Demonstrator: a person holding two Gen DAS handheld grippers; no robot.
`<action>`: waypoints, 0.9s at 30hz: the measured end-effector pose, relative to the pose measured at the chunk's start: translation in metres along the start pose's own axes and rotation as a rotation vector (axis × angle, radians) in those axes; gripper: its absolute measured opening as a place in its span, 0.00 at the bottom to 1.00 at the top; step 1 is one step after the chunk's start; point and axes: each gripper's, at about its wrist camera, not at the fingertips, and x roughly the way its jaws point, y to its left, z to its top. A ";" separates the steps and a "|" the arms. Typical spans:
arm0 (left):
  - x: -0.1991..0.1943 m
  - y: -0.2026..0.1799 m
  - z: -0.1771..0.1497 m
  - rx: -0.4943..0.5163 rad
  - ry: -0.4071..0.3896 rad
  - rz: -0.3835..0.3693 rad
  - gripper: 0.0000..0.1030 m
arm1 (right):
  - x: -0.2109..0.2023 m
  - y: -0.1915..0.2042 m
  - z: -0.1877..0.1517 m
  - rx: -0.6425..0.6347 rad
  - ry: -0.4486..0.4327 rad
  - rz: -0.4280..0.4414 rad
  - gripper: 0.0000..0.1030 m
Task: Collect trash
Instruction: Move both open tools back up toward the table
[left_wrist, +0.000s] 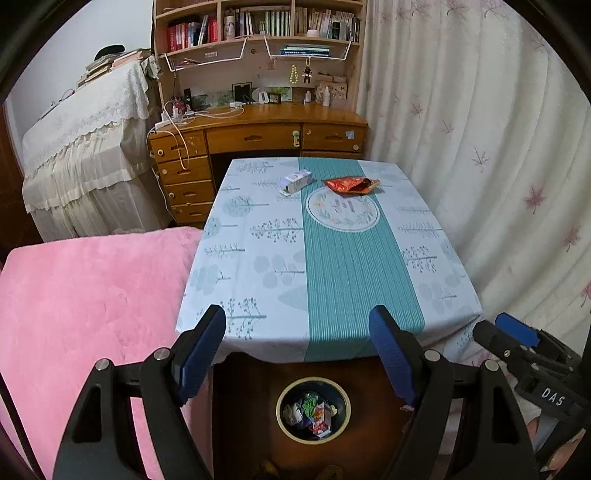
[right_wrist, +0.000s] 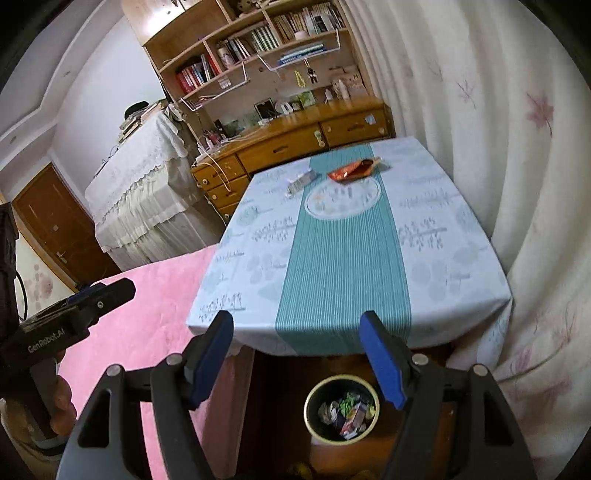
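A small round trash bin (left_wrist: 313, 409) (right_wrist: 341, 409) with several wrappers in it stands on the dark floor below the table's near edge. On the far part of the table (left_wrist: 258, 280) (right_wrist: 443, 280) lie a red snack bag (left_wrist: 351, 184) (right_wrist: 354, 170) and a small white carton (left_wrist: 295, 182) (right_wrist: 301, 181). My left gripper (left_wrist: 299, 328) hangs open above the bin, nothing between its blue pads. My right gripper (right_wrist: 299, 332) is also open and empty above the bin. Each gripper shows at the other view's edge.
A pink blanket (left_wrist: 85, 314) (right_wrist: 147, 306) covers a surface left of the table. A wooden desk with drawers (left_wrist: 258, 136) and bookshelves stands behind it, a lace-covered piece (left_wrist: 85, 147) to its left. A flowered curtain (left_wrist: 480, 147) hangs along the right.
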 end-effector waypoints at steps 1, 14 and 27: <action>0.002 0.000 0.003 0.001 -0.003 0.001 0.76 | 0.002 -0.001 0.003 0.001 -0.001 0.001 0.69; 0.108 0.015 0.096 0.061 0.015 -0.094 0.76 | 0.078 -0.005 0.074 0.025 -0.014 -0.071 0.69; 0.315 0.027 0.247 0.284 0.125 -0.223 0.76 | 0.249 -0.053 0.171 0.379 0.030 -0.202 0.69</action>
